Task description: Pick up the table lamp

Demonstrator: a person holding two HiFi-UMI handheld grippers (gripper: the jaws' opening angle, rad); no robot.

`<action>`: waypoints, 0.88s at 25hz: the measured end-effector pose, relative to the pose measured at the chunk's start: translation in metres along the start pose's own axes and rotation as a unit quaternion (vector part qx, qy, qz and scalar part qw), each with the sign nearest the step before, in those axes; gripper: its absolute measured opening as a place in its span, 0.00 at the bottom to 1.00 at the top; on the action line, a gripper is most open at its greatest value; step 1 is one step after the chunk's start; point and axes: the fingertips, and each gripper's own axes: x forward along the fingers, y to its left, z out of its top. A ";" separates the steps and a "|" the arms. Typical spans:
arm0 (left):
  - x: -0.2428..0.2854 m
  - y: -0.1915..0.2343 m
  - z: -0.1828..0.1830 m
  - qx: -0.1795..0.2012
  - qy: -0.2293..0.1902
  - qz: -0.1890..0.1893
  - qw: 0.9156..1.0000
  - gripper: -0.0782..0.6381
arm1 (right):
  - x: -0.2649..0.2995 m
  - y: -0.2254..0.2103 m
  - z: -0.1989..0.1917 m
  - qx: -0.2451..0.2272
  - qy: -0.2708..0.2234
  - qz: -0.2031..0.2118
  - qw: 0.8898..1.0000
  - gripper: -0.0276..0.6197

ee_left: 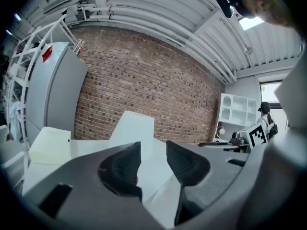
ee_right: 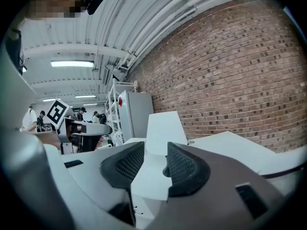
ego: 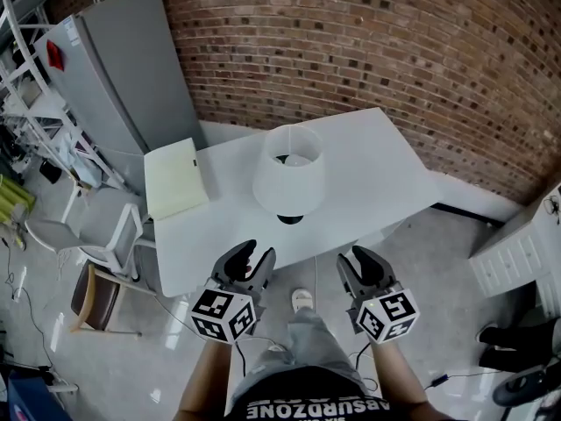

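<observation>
The table lamp [ego: 289, 175] stands on the white table [ego: 386, 174] ahead of both claws, a little to the right of where the left claw [ego: 254, 254] points and a little to the left of the right claw [ego: 355, 261]. Neither claw touches it. Both claws have their jaws moderately apart with nothing between the pads (each gripper view shows only the table top and the lamp beyond through the gap). The pale shade [ego: 287, 169] looks light and thin, probably fabric or paper over a frame, so it would likely dent or tilt if squeezed, and it is far too wide for one claw anyway. The dark base [ego: 290, 219] peeks out just below the shade on the side nearer the claws. It probably carries most of the weight, so the stem or base under the shade seems the firmer hold, perhaps with the second claw steadying the shade lightly.
</observation>
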 end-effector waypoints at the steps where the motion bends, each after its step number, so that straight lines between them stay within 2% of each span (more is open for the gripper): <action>1: 0.004 0.003 0.000 0.001 0.004 -0.001 1.000 0.32 | 0.004 -0.003 0.001 0.003 -0.001 0.001 1.000 0.25; 11: 0.041 0.048 0.008 -0.012 0.027 0.001 1.000 0.36 | 0.059 -0.031 0.012 0.040 0.001 0.017 0.999 0.33; 16: 0.064 0.075 0.011 -0.034 0.036 0.003 0.999 0.38 | 0.087 -0.048 0.014 0.066 0.012 0.026 0.997 0.37; 22: 0.091 0.100 0.008 -0.064 0.051 -0.003 0.997 0.39 | 0.117 -0.068 0.010 0.098 0.028 0.041 0.994 0.38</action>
